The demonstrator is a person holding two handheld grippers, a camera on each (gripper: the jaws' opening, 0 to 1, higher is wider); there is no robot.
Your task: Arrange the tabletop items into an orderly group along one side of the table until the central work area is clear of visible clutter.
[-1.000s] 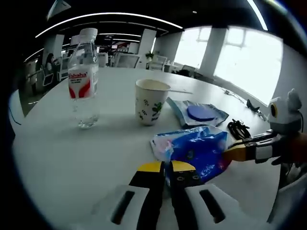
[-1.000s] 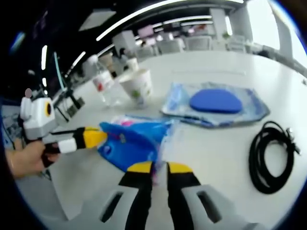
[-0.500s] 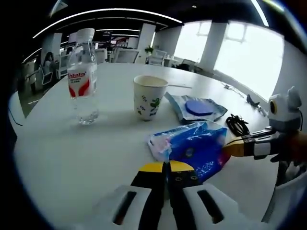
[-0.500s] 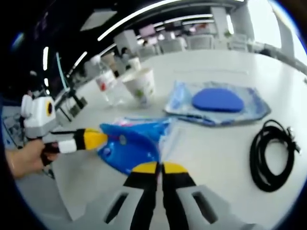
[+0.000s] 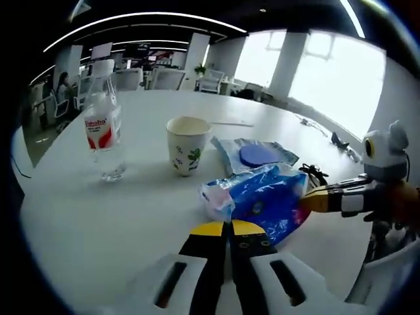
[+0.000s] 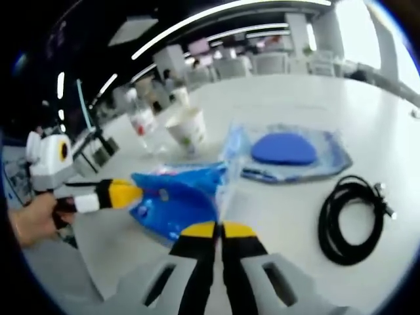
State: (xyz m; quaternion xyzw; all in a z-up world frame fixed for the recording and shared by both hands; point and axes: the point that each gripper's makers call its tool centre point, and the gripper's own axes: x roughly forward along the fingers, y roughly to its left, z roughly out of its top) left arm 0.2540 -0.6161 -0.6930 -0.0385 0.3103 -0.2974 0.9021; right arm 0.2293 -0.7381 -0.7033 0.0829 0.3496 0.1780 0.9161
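left gripper [image 5: 228,228] and right gripper [image 6: 218,230] both clamped on the blue packet [image 5: 262,200], one per end | packet sits just beside the paper cup [image 5: 184,144] | bottle [image 5: 102,134], pouch [image 6: 289,152], cable [image 6: 348,216] look unsorted, so early days imo

We see a crumpled blue plastic bag [image 5: 262,202] with a pink patch at one end, lifted off the white desk [image 5: 98,210]. Behind it stand a paper cup [image 5: 186,145] with a leaf print and a clear water bottle [image 5: 102,131], both upright and apart. A flat clear pouch [image 6: 289,152] holding a blue pad lies beside a coiled black cable [image 6: 348,220].
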